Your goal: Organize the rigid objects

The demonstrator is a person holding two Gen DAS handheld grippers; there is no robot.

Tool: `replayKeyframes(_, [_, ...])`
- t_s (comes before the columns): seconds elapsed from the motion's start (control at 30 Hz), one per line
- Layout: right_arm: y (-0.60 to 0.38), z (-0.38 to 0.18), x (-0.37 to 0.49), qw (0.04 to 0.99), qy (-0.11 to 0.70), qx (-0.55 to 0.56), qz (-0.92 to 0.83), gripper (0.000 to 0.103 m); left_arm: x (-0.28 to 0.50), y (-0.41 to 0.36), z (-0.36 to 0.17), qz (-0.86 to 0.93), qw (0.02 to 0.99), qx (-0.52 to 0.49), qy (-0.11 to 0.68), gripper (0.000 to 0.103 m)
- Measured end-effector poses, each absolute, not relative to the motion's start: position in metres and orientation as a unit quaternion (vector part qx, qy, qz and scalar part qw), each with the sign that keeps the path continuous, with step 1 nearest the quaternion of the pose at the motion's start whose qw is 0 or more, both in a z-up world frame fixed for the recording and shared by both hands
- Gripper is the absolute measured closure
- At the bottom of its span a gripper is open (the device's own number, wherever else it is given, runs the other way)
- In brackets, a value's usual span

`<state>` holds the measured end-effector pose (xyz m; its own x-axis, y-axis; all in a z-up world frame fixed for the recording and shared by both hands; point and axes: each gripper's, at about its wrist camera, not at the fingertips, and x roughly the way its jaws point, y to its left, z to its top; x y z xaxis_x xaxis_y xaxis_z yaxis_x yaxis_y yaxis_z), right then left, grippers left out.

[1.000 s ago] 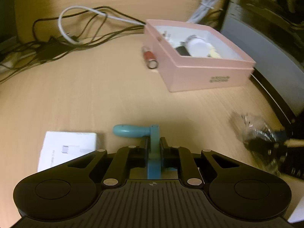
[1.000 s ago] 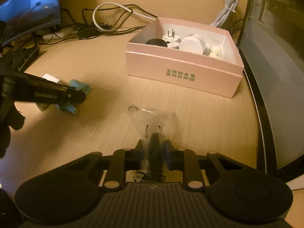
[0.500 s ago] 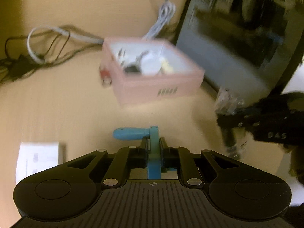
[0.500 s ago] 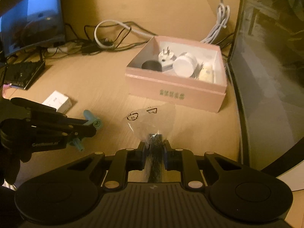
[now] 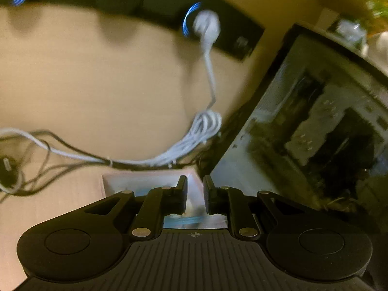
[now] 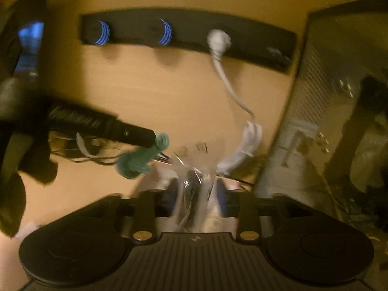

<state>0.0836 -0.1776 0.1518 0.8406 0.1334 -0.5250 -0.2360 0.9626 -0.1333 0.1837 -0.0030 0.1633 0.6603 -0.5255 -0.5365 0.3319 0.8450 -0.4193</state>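
Note:
My left gripper (image 5: 195,197) is open over the pink box (image 5: 150,181), whose far wall shows just beyond the fingers. A blurred teal streak lies below the gap, inside the box. In the right wrist view the teal object (image 6: 143,157) appears just below the left gripper's fingertips (image 6: 145,138), blurred. My right gripper (image 6: 194,198) holds a clear plastic bag (image 6: 191,169) with dark parts inside; its fingers are set wide apart around the bag. The pink box is mostly hidden behind it.
A bundled white cable (image 5: 201,131) and black cables (image 5: 36,150) lie behind the box. A computer case (image 5: 315,133) stands at the right. A black power strip (image 6: 184,36) with a white plug (image 6: 218,40) is on the wall.
Both grippers have risen and tilted toward the wall above the box. My left gripper has opened and the teal object has left its fingers. The right gripper's fingers have spread apart.

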Motion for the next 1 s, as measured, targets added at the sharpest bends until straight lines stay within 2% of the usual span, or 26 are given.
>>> replayKeyframes(0.17, [-0.191, 0.107, 0.052, 0.943, 0.301, -0.076, 0.124, 0.053, 0.203, 0.012, 0.122, -0.23, 0.875, -0.159, 0.396, 0.088])
replayKeyframes(0.3, [-0.192, 0.074, 0.032, 0.93, 0.337, -0.078, 0.122, 0.053, 0.21, 0.048, 0.108, -0.169, 0.892, -0.172, 0.383, 0.088])
replayKeyframes(0.4, [-0.192, 0.056, 0.017, 0.924, 0.356, -0.068, 0.123, 0.053, 0.231, 0.065, 0.084, -0.135, 0.877, -0.182, 0.424, 0.088])
replayKeyframes(0.5, [-0.19, 0.046, 0.008, 0.919, 0.367, -0.068, 0.126, 0.053, 0.245, 0.062, 0.057, -0.128, 0.859, -0.168, 0.467, 0.088])
replayKeyframes(0.77, [-0.186, 0.035, -0.003, 0.91, 0.385, -0.08, 0.13, 0.053, 0.276, 0.052, 0.017, -0.1, 0.856, -0.164, 0.479, 0.089])
replayKeyframes(1.0, [-0.188, 0.027, -0.01, 0.904, 0.398, -0.086, 0.129, 0.053, 0.265, 0.048, 0.013, -0.124, 0.857, -0.145, 0.479, 0.09])
